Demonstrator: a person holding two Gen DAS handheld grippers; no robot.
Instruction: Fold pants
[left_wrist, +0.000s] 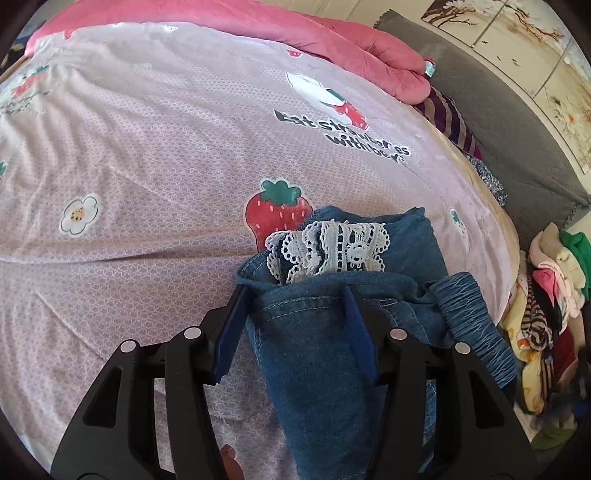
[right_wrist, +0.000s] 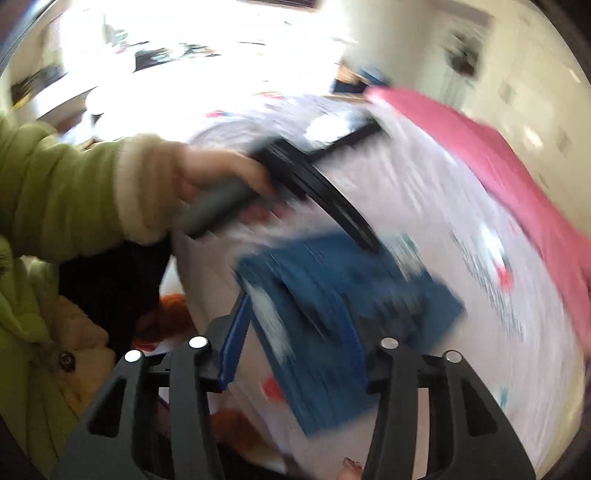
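The blue denim pants (left_wrist: 332, 314) lie bunched on the pink strawberry-print bedsheet (left_wrist: 147, 147), with white lace trim (left_wrist: 328, 247) and a gathered waistband (left_wrist: 472, 325) showing. My left gripper (left_wrist: 295, 295) is open, its jaws spread over the denim. In the blurred right wrist view the pants (right_wrist: 332, 295) lie on the sheet (right_wrist: 424, 221) below my open right gripper (right_wrist: 297, 299). The other hand with the left gripper's handle (right_wrist: 221, 203) is above the pants there.
A pink quilt (left_wrist: 332, 40) lies at the bed's far side; it also shows in the right wrist view (right_wrist: 498, 166). A grey headboard (left_wrist: 498, 122) stands to the right. A pile of mixed clothes (left_wrist: 546, 314) sits beside the bed. My green sleeve (right_wrist: 55, 192) is on the left.
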